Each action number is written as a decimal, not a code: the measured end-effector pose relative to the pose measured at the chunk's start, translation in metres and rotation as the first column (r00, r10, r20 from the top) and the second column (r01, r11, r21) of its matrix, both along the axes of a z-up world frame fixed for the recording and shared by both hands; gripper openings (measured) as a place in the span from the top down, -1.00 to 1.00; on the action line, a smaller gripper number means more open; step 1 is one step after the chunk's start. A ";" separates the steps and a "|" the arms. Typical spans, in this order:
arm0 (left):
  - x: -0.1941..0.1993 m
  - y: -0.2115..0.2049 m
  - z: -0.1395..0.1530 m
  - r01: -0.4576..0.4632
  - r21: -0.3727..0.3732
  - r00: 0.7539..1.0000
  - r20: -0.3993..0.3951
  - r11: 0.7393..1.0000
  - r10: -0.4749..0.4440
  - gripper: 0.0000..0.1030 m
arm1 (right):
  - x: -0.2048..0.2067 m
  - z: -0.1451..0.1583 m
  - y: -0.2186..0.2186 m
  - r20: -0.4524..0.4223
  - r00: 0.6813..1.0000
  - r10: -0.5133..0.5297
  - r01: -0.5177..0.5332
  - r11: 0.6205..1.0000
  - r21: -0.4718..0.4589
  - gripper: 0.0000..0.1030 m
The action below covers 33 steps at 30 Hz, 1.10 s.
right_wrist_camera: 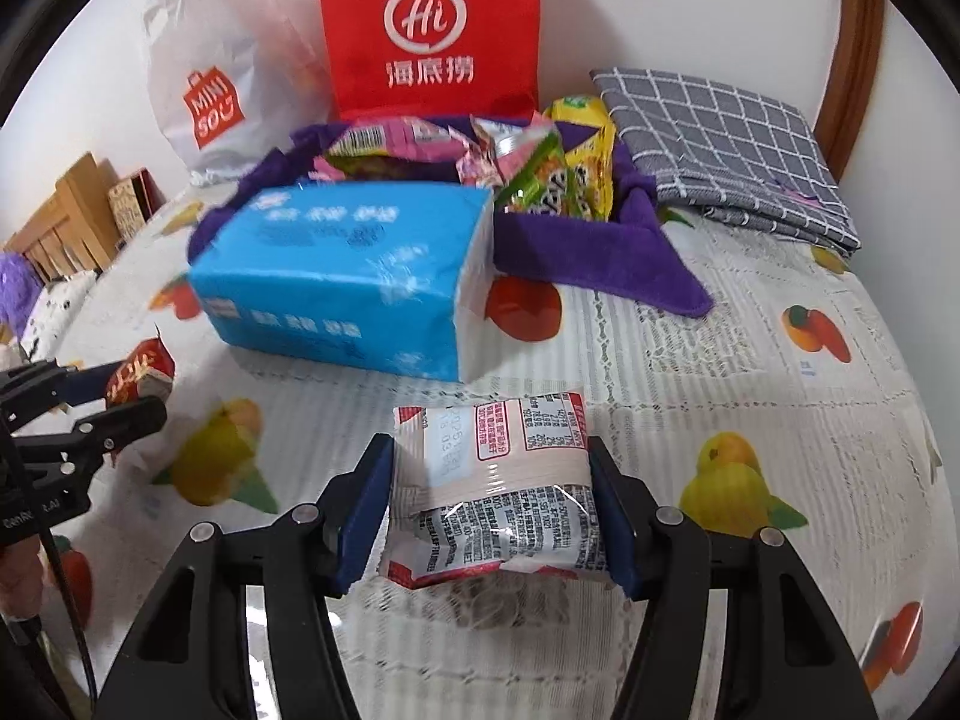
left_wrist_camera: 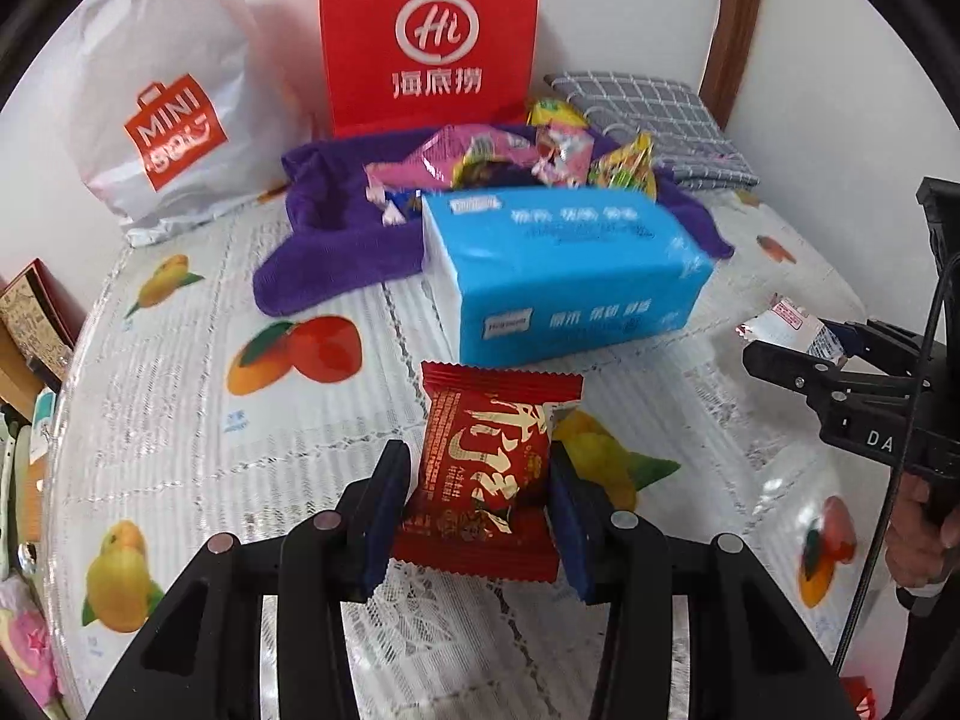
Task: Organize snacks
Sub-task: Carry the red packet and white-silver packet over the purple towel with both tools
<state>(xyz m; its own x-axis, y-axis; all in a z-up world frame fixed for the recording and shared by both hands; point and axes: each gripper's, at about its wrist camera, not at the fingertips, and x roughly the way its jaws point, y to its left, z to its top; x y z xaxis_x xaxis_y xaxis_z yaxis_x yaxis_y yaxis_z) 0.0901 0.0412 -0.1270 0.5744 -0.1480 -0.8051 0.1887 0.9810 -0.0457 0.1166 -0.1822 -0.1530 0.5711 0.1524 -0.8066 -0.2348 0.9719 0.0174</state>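
Observation:
My left gripper point(left_wrist_camera: 477, 483) is shut on a red snack packet point(left_wrist_camera: 489, 468) with gold lettering, held above the tablecloth; it also shows at the left of the right wrist view point(right_wrist_camera: 139, 377). My right gripper point(right_wrist_camera: 489, 486) is shut on a white and pink snack packet point(right_wrist_camera: 492, 480), printed back up; it shows at the right of the left wrist view point(left_wrist_camera: 795, 330). A pile of snacks point(left_wrist_camera: 510, 156) lies on a purple towel point(left_wrist_camera: 336, 246) behind a blue tissue pack point(left_wrist_camera: 558, 270). The pile point(right_wrist_camera: 480, 156) and the towel point(right_wrist_camera: 600, 252) also show in the right wrist view.
A red paper bag point(left_wrist_camera: 429, 36) and a white Miniso bag point(left_wrist_camera: 162, 108) stand against the back wall. A folded grey checked cloth point(right_wrist_camera: 732, 150) lies at the back right. Wooden boxes point(right_wrist_camera: 78, 210) sit at the far left. The table point(right_wrist_camera: 750, 420) has a fruit-print cover.

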 end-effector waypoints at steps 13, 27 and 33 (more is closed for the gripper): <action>0.002 -0.001 0.058 -0.027 -0.046 0.996 0.080 0.999 0.030 0.17 | -0.008 0.063 0.000 0.095 0.995 -0.041 0.041 0.999 -0.006 -0.19; 0.007 -0.012 0.086 -0.017 -0.054 0.994 0.110 0.998 0.023 0.17 | -0.012 0.089 0.004 0.131 0.991 -0.037 0.033 0.999 0.031 -0.19; 0.011 -0.014 0.092 -0.022 -0.050 0.992 0.120 0.999 0.028 0.17 | -0.008 0.099 0.004 0.140 0.989 -0.046 0.039 0.998 0.054 -0.19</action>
